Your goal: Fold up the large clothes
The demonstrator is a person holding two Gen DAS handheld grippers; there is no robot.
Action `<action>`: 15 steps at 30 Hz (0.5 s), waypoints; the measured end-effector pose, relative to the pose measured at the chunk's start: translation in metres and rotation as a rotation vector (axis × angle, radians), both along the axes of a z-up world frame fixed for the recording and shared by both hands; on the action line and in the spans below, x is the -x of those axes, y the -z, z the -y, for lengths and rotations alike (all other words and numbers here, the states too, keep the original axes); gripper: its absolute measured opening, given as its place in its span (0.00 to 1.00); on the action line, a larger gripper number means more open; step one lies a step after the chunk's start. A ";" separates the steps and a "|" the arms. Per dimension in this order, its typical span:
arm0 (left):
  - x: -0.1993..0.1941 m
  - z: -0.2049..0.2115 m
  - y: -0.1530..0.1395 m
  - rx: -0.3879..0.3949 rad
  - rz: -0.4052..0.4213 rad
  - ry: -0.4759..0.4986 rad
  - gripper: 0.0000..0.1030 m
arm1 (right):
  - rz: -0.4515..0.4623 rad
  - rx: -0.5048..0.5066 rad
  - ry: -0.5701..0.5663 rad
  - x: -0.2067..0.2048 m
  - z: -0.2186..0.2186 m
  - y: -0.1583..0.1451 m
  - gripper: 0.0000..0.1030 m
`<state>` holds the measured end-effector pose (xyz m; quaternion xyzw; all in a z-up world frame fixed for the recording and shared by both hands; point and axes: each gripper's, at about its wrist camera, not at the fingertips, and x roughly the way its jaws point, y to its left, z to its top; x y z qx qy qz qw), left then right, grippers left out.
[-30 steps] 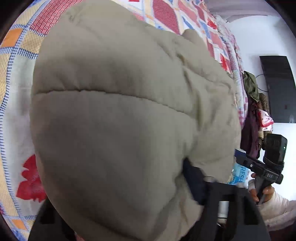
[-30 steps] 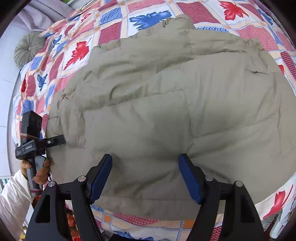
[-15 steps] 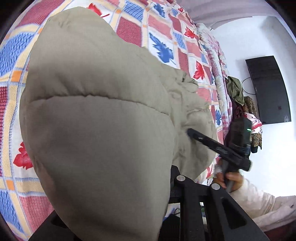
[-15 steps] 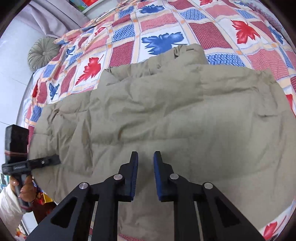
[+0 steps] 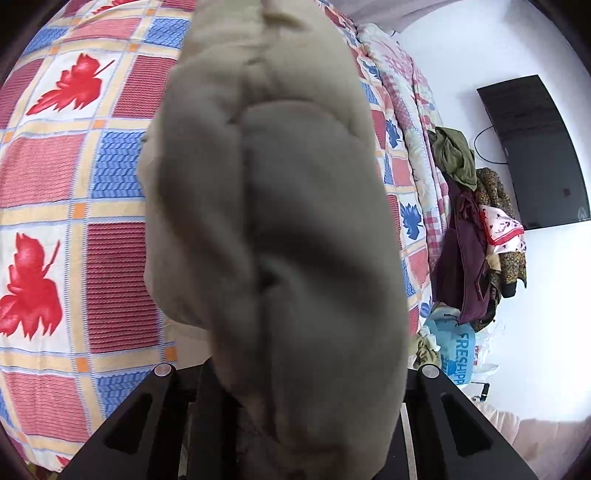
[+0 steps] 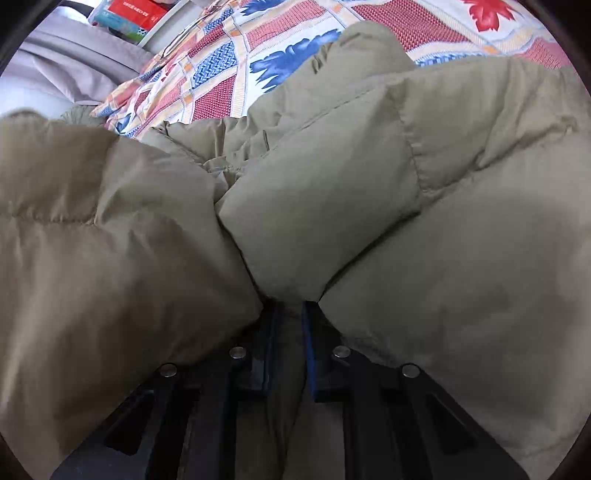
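Patchwork bed (image 5: 92, 229) behind; khaki jacket (image 6: 461, 240) is pinched between right gripper (image 6: 286, 332) fingers, just closed, and bunched between left gripper (image 5: 291, 373) fingers.

The only lettering that could be read stood on a light blue bag (image 5: 452, 350) at the foot of the clothes pile by the white wall, in the left wrist view: dark blue capitals running along its side spelled "FRESH", followed by what looked like "IPP" before the print was cut off by the bag's fold. In the right wrist view a red box (image 6: 135, 14) lay at the upper left beyond the bed, bearing a line of small white print, too small and blurred to be made out. No other text, number or sign was legible.
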<state>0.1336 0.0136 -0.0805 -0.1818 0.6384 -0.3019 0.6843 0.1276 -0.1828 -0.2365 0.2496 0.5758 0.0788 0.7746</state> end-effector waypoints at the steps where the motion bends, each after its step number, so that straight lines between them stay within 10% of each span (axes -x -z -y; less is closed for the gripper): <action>1: -0.002 0.007 -0.001 -0.013 0.001 0.003 0.24 | -0.001 -0.015 0.006 0.001 0.002 0.002 0.10; 8: -0.012 0.052 -0.008 -0.088 0.026 0.039 0.30 | -0.030 -0.126 0.046 0.003 0.018 0.013 0.03; 11: -0.015 0.054 -0.008 -0.022 0.029 0.089 0.64 | -0.045 -0.136 0.053 0.007 0.031 -0.001 0.03; 15: -0.019 0.076 0.004 0.010 0.035 0.164 0.67 | -0.011 -0.143 0.122 0.032 0.075 -0.032 0.08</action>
